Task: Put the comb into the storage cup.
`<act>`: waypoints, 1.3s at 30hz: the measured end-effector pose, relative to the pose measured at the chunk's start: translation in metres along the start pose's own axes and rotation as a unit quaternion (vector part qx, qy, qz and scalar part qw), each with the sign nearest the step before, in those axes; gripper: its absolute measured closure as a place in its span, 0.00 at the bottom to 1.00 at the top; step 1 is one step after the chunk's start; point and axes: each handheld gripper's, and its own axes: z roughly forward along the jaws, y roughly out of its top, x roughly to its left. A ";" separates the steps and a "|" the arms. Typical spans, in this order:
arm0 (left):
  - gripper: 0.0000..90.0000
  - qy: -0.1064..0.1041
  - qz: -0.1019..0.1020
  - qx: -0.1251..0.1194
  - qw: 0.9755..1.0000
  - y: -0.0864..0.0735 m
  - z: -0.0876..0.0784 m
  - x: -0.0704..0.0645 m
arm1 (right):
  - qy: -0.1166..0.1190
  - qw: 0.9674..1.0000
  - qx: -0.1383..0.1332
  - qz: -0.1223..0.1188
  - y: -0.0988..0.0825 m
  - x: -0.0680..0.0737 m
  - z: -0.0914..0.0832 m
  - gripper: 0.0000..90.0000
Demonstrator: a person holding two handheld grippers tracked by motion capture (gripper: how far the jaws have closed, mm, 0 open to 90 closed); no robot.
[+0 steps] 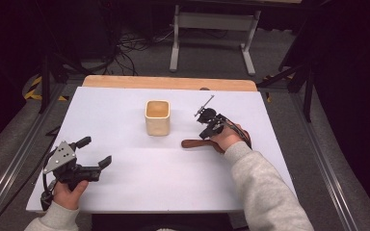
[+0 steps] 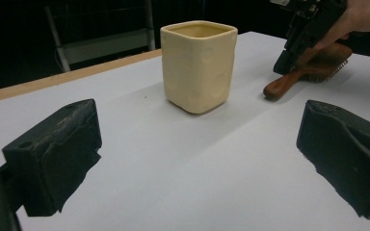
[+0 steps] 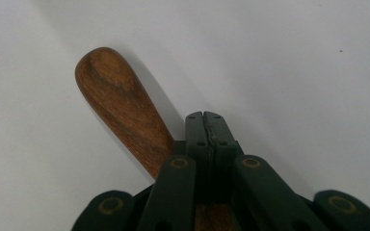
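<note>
The step in hand looks like the pickup of the brush (image 1: 198,143), probably to bring it to the cup (image 1: 157,117). The right gripper (image 1: 207,126) is over the brush on the right half of the tabletop (image 1: 125,187), a little nearer the far edge than the near one. In the right gripper view its jaws are pressed flat together, tips touching, with nothing between them; the brown handle (image 3: 120,108) passes beneath and to one side of them, not in the bite. So the right gripper is clenched on nothing and rests on or just above the brush where handle meets head; I cannot tell which.

The left gripper (image 1: 95,151) is near the near left corner, jaws spread wide and holding nothing, aimed at the cup, which stands upright near the middle of the tabletop, well apart from it.

The next move likely calls for the right jaws to spread, straddle the handle, and clamp before any lift. The handle points toward the cup, its tip short of it.
</note>
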 end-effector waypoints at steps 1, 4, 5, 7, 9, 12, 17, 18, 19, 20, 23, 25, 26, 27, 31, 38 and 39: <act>0.03 0.000 0.000 0.001 1.000 0.000 0.000 0.000 | 0.003 1.000 0.001 0.000 -0.001 0.002 -0.001 1.00; 0.03 0.000 0.000 0.000 1.000 0.000 0.000 0.000 | 0.009 1.000 0.011 -0.011 -0.004 0.007 -0.002 1.00; 0.03 0.000 0.001 0.001 1.000 0.000 0.000 0.000 | 0.011 1.000 0.012 -0.011 -0.005 0.009 -0.003 1.00; 0.03 0.001 0.000 0.001 1.000 0.000 0.001 0.000 | 0.015 1.000 0.014 -0.015 -0.008 0.012 -0.003 1.00; 0.03 0.000 0.000 0.001 1.000 0.000 0.001 0.000 | 0.018 1.000 0.016 -0.018 -0.011 0.015 -0.003 1.00; 0.03 0.000 0.001 0.002 1.000 0.000 0.003 0.000 | 0.023 0.999 0.020 -0.022 -0.016 0.019 -0.004 0.99; 0.02 0.003 0.006 -0.001 1.000 0.001 0.004 -0.001 | 0.026 0.999 0.026 -0.026 -0.024 0.024 -0.006 0.99; 0.02 0.003 0.002 -0.004 1.000 0.001 0.005 -0.001 | 0.026 0.999 0.027 -0.028 -0.026 0.025 -0.007 0.99; 0.02 0.003 -0.001 -0.006 1.000 0.001 0.006 -0.001 | 0.026 0.999 0.028 -0.027 -0.028 0.026 -0.007 0.99; 0.02 0.003 0.003 -0.005 1.000 0.001 0.007 -0.001 | 0.025 0.999 0.029 -0.029 -0.030 0.027 -0.008 0.99; 0.01 0.006 0.001 -0.007 1.000 0.001 0.009 -0.001 | 0.025 0.999 0.025 -0.028 -0.037 0.030 -0.012 0.99; 0.01 0.012 -0.003 -0.009 1.000 0.001 0.010 -0.002 | 0.026 0.999 0.026 -0.027 -0.042 0.031 -0.014 0.99; 0.01 0.016 -0.005 -0.014 1.000 0.001 0.011 -0.002 | 0.027 0.999 0.027 -0.028 -0.044 0.031 -0.014 0.99; 0.01 0.021 -0.008 -0.018 1.000 0.002 0.012 -0.002 | 0.028 0.999 0.029 -0.028 -0.046 0.032 -0.015 0.98; 0.00 0.031 -0.009 -0.026 0.999 0.002 0.013 -0.002 | 0.032 0.999 0.032 -0.027 -0.055 0.035 -0.016 0.99; 0.00 0.038 -0.008 -0.032 0.999 0.001 0.014 -0.001 | 0.025 0.999 0.036 -0.021 -0.072 0.035 -0.020 0.98; 0.00 0.038 -0.008 -0.030 0.999 0.001 0.014 -0.001 | 0.025 0.999 0.036 -0.019 -0.074 0.035 -0.020 0.97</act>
